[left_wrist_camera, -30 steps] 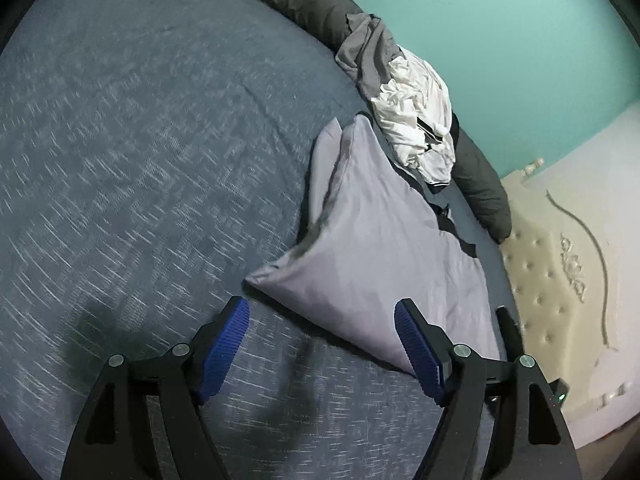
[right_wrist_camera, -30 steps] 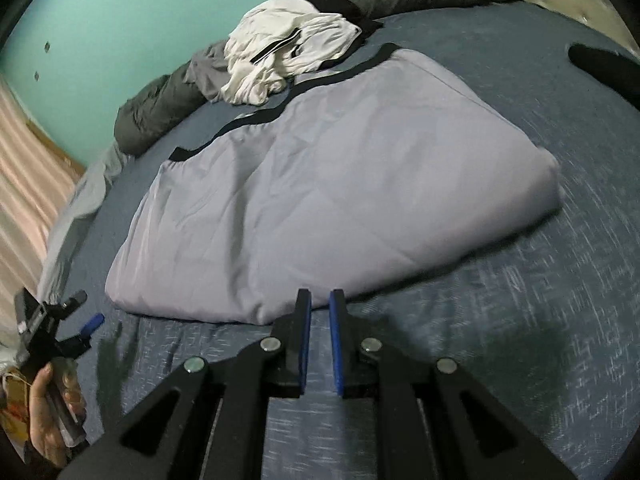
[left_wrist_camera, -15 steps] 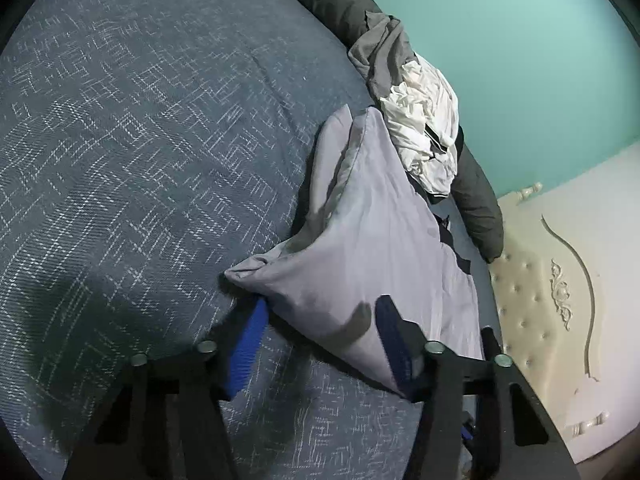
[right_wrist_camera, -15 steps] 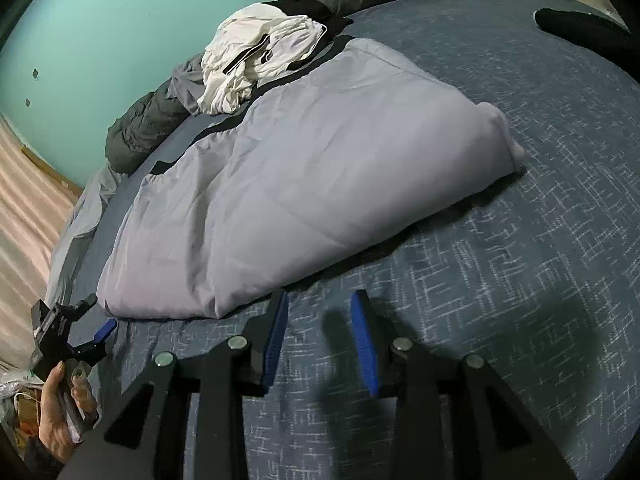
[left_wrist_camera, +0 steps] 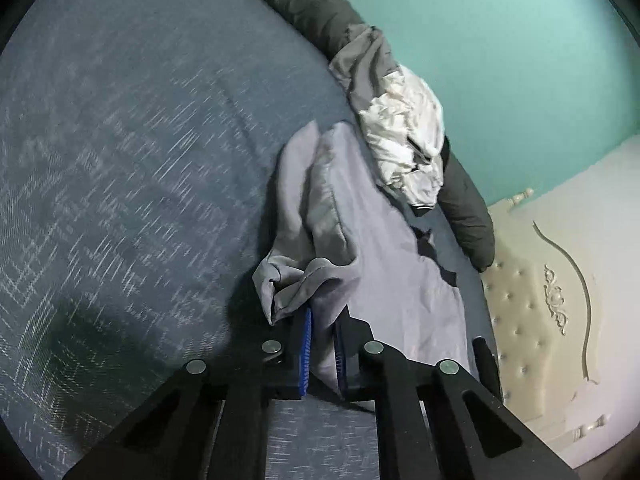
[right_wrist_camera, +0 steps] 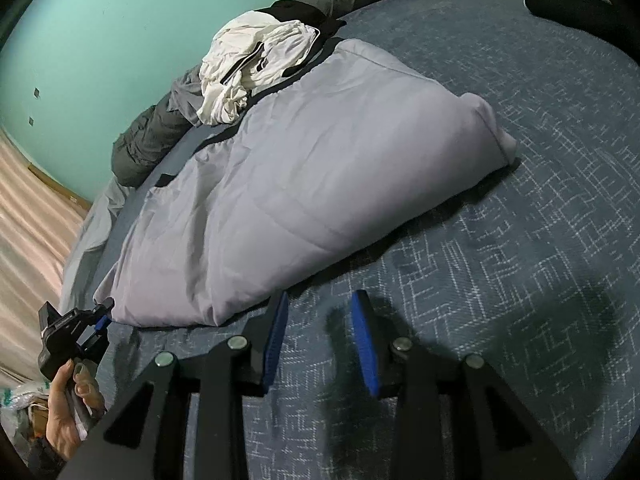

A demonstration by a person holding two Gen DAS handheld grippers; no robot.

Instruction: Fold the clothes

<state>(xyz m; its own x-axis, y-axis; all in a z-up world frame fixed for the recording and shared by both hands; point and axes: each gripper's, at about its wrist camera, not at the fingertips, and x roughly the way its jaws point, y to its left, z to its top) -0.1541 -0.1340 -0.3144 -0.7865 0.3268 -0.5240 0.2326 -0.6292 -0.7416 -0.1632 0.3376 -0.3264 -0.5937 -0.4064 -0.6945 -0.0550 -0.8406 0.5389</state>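
A light grey garment lies spread on the blue patterned bed. In the left wrist view my left gripper is shut on a near corner of the grey garment, bunching the cloth between the blue pads. That gripper also shows in the right wrist view, pinching the garment's left corner, held by a hand. My right gripper is open and empty just in front of the garment's near edge, above the bed cover.
A crumpled white garment and dark grey clothes lie in a pile along the bed's far edge by the teal wall. A cream tufted headboard stands at the right of the left wrist view.
My left gripper has closed on the grey garment's corner and bunched it up. My right gripper has opened from nearly shut and sits at the garment's near edge.
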